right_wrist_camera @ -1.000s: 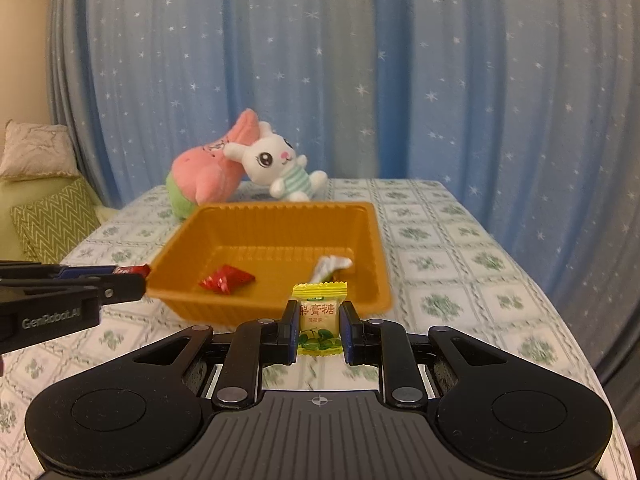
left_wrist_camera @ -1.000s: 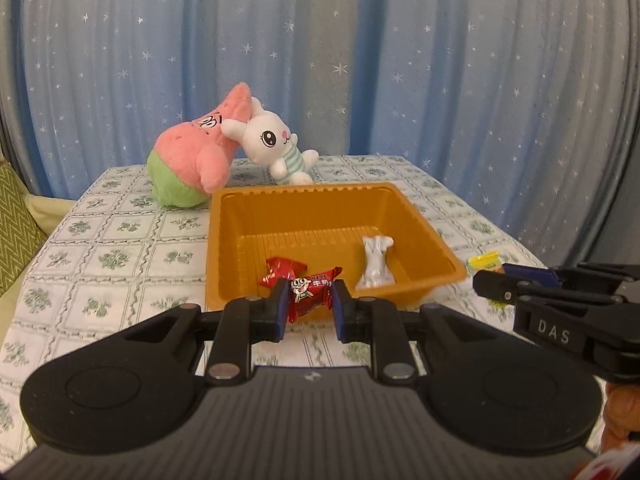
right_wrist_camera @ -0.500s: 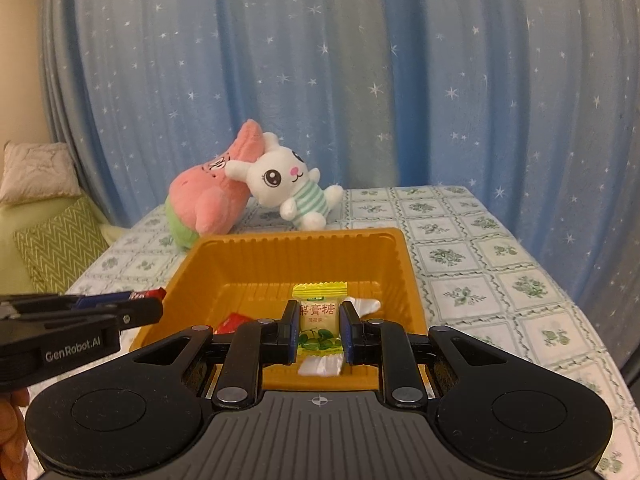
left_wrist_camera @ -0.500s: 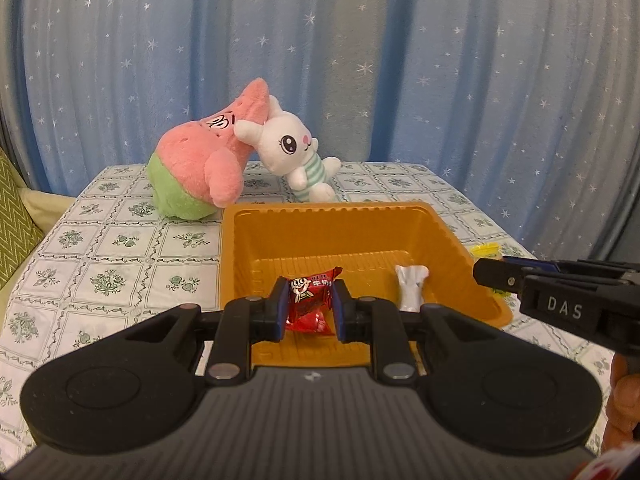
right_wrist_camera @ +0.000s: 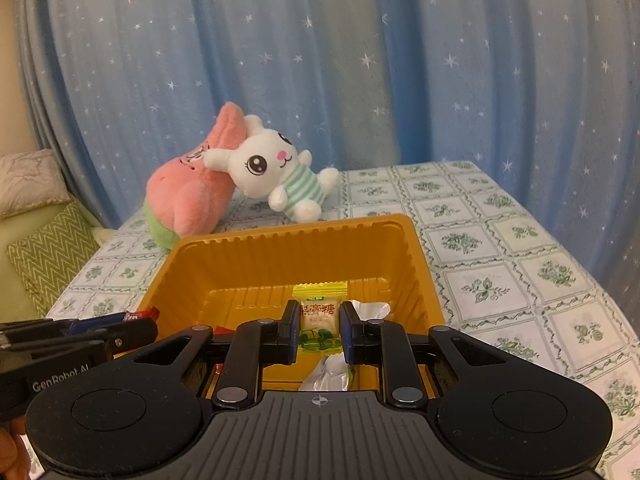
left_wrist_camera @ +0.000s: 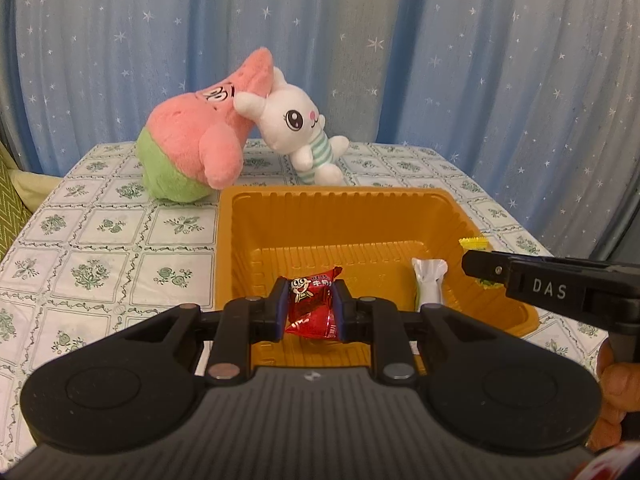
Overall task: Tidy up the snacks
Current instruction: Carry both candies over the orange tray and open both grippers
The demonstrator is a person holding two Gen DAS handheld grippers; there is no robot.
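Observation:
My left gripper (left_wrist_camera: 310, 300) is shut on a red wrapped candy (left_wrist_camera: 308, 294) and hangs over the near part of the orange tray (left_wrist_camera: 452, 208). My right gripper (right_wrist_camera: 320, 320) is shut on a yellow-green wrapped candy (right_wrist_camera: 319, 308), also above the orange tray (right_wrist_camera: 296, 226). A white wrapped snack (left_wrist_camera: 429, 284) lies on the tray floor at the right; in the right wrist view the white snack (right_wrist_camera: 370, 309) shows just past my right finger. Each gripper appears in the other's view: the right gripper (left_wrist_camera: 480, 264) from the right, the left gripper (right_wrist_camera: 132, 326) from the left.
A pink star plush (left_wrist_camera: 192, 152) and a white rabbit plush (left_wrist_camera: 300, 128) lean together behind the tray on the patterned tablecloth (left_wrist_camera: 100, 264). A blue starred curtain hangs behind. A green cushion (right_wrist_camera: 48, 256) sits left of the table. A hand (left_wrist_camera: 616, 392) holds the right gripper.
Both grippers have moved forward with their candies, from in front of the tray to above its inside. The tray and plush toys now look nearer.

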